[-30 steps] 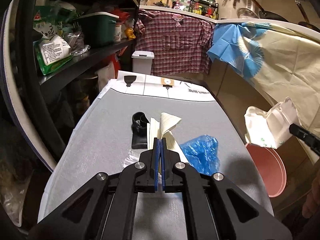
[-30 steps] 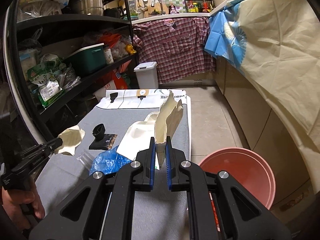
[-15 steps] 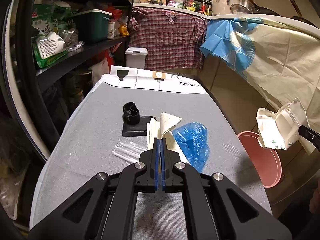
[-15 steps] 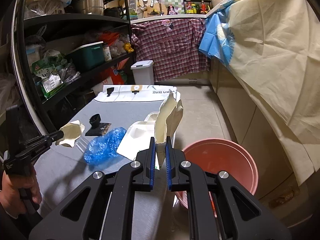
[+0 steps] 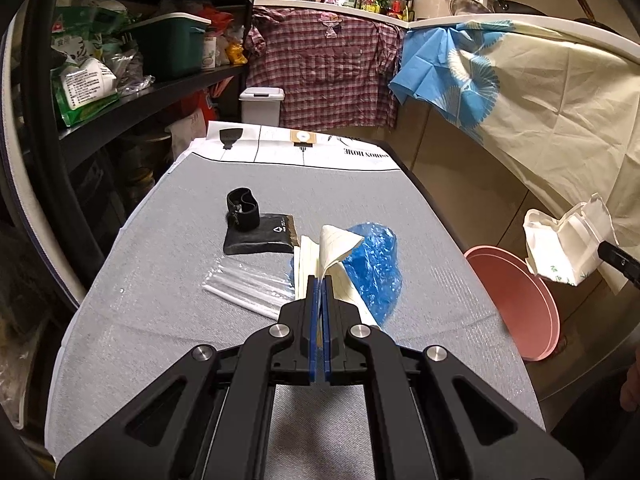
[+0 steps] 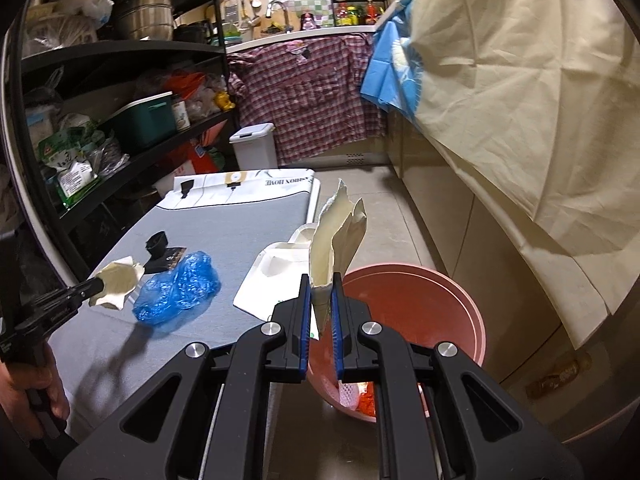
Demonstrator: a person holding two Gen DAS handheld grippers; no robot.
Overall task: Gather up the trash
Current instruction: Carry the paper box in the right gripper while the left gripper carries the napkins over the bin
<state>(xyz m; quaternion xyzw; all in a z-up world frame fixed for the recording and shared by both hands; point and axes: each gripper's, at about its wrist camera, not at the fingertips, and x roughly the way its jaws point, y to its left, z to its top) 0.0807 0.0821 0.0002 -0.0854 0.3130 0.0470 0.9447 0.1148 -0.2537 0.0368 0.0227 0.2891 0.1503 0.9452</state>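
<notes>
Now the right claw (image 6: 320,300), clenched on a white paper bag (image 6: 338,240), should travel fully over the pink basin (image 6: 440,300) on the floor beside the table (image 5: 160,260) before releasing; the basin already holds red and white scraps. Meanwhile the left claw (image 5: 320,292) grips lined paper (image 5: 338,242) above the table.

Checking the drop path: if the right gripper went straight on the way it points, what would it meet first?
Probably nothing near: the right gripper, shut on a paper bag, points over the pink basin at bare floor. Depth is unclear.
</notes>
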